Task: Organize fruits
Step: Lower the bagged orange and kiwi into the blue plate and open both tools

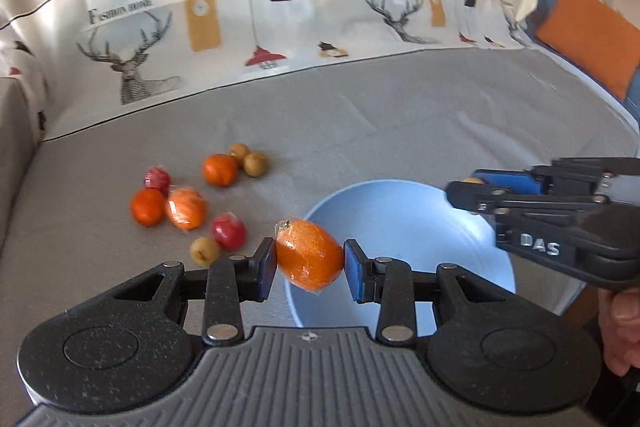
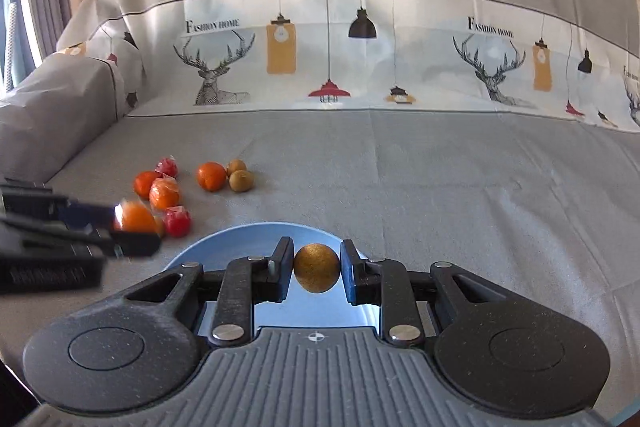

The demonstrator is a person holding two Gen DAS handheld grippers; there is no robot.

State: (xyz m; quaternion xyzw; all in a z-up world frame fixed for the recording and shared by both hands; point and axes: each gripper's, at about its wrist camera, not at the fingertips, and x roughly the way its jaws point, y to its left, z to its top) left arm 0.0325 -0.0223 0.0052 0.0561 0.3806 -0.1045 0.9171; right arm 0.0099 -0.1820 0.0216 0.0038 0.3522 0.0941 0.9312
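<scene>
My left gripper [image 1: 310,265] is shut on a plastic-wrapped orange [image 1: 309,255] and holds it above the left rim of a light blue bowl [image 1: 404,223]. My right gripper [image 2: 316,269] is shut on a small brown round fruit [image 2: 317,268] over the same bowl [image 2: 248,235]. In the left wrist view the right gripper [image 1: 472,189] comes in from the right over the bowl's far rim. In the right wrist view the left gripper [image 2: 132,223] with its orange [image 2: 136,217] is at the left. Loose oranges [image 1: 219,169], red fruits [image 1: 228,231] and brown fruits [image 1: 256,163] lie on the grey cloth left of the bowl.
A grey cloth [image 2: 460,179] covers the sofa seat. The printed backrest [image 2: 328,47] with deer and lamps rises behind. A covered armrest [image 2: 52,107] stands at the left. An orange cushion [image 1: 588,35] lies far right.
</scene>
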